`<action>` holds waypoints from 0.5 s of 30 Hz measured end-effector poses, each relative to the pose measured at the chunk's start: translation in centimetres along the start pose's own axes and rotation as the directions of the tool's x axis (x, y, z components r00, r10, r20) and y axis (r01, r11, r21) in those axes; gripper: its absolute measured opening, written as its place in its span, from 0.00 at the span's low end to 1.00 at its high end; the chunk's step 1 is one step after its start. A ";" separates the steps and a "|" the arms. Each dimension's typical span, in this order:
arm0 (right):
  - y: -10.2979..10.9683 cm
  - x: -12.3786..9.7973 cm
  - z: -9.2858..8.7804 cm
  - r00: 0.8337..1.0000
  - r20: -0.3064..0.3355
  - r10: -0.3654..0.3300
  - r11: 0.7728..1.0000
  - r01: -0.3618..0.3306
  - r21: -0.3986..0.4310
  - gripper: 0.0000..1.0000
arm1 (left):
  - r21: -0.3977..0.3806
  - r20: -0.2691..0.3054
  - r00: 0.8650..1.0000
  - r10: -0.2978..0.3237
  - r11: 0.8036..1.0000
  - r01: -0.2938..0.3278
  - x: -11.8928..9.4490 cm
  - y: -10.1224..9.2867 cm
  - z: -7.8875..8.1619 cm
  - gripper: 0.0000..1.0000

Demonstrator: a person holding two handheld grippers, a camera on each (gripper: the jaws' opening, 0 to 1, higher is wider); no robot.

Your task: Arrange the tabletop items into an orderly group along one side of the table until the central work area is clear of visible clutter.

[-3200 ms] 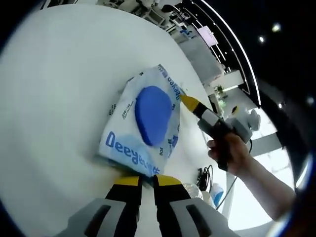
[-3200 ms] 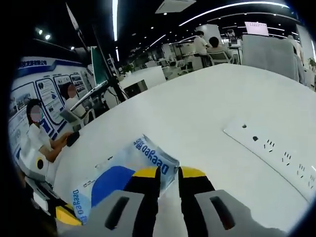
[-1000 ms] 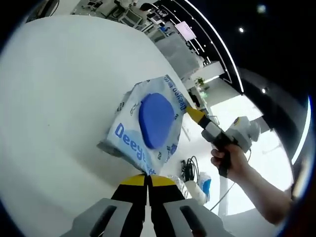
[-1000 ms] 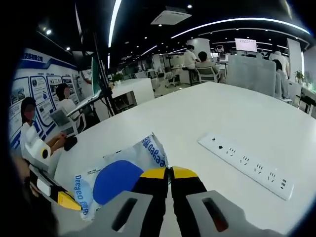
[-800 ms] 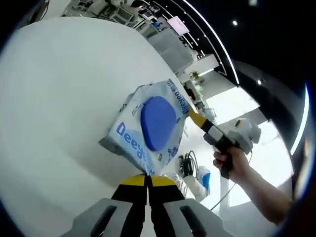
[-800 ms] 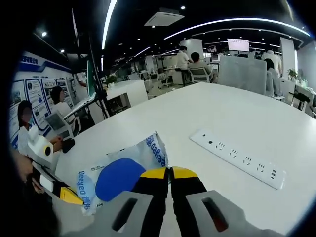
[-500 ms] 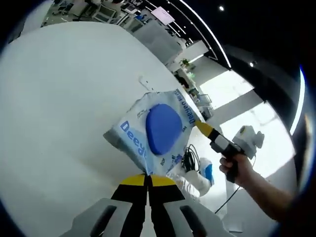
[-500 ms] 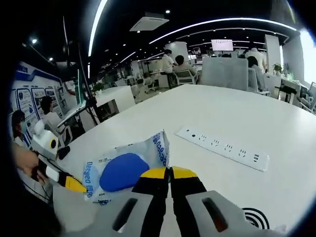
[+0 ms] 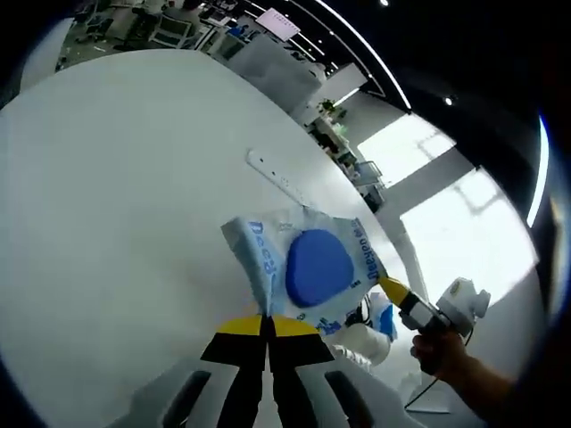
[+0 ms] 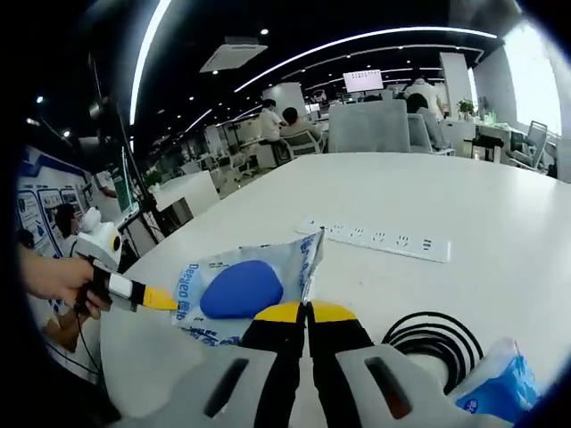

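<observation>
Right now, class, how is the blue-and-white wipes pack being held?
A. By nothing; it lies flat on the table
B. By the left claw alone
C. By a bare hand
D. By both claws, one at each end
D: the left claw and the right claw are each shut on an edge of the wipes pack.

Grey grippers (image 10: 306, 314), yellow-tipped black fingers (image 10: 278, 314) (2 apiece)

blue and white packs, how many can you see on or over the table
2. The wipes pack with the blue lid is held between both grippers, the left gripper and right gripper. A second pack lies beside the black cable coil. Others may be hidden.
</observation>
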State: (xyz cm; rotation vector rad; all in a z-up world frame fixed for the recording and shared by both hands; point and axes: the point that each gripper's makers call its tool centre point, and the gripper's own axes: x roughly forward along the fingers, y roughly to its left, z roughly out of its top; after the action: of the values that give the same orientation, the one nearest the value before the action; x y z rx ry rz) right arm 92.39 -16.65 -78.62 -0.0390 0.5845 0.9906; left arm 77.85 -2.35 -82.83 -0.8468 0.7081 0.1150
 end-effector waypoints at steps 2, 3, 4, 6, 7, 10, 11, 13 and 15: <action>0.2 -0.3 -0.4 1.000 -0.004 -0.006 1.000 0.006 0.011 0.00 | 0.012 -0.004 1.000 0.007 1.000 -0.007 0.4 0.2 0.3 0.00; 0.2 -0.4 -0.6 1.000 -0.006 -0.009 1.000 0.009 0.009 0.00 | 0.011 -0.007 1.000 0.008 1.000 -0.008 0.6 0.3 0.4 0.00; 0.2 -0.5 -0.8 1.000 -0.008 -0.011 1.000 0.012 0.007 0.00 | 0.012 -0.007 1.000 0.010 1.000 -0.010 0.7 0.3 0.5 0.00; 0.5 -1.1 -1.1 1.000 -0.016 -0.017 1.000 0.017 0.010 0.00 | 0.017 -0.002 1.000 0.016 1.000 -0.016 0.9 0.5 0.9 0.00; 0.5 -1.2 -1.3 1.000 -0.019 -0.020 1.000 0.020 0.011 0.00 | 0.015 0.001 1.000 0.018 1.000 -0.018 1.0 0.5 1.2 0.00; 0.5 -1.5 -1.8 0.999 -0.029 -0.028 1.000 0.029 0.012 0.00 | 0.020 0.004 1.000 0.015 1.000 -0.015 1.6 0.5 1.8 0.00; 0.6 -1.8 -2.0 0.999 -0.026 -0.033 0.999 0.034 0.015 0.00 | 0.026 0.003 1.000 0.015 1.000 -0.015 1.6 0.4 1.9 0.00; 0.7 -2.0 -2.5 0.999 -0.034 -0.037 0.999 0.037 0.013 0.00 | 0.036 0.006 1.000 0.015 0.999 -0.015 1.9 0.3 2.3 0.00; 0.8 -2.1 -2.9 0.998 -0.047 -0.043 0.999 0.044 0.007 0.00 | 0.040 -0.001 1.000 0.015 0.999 -0.015 2.2 0.3 2.3 0.00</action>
State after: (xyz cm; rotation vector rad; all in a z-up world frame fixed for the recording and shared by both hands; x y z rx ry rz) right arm 89.60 -18.72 -79.88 -0.0675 0.6279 0.9472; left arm 80.65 -0.90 -83.31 -0.8031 0.7158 0.1136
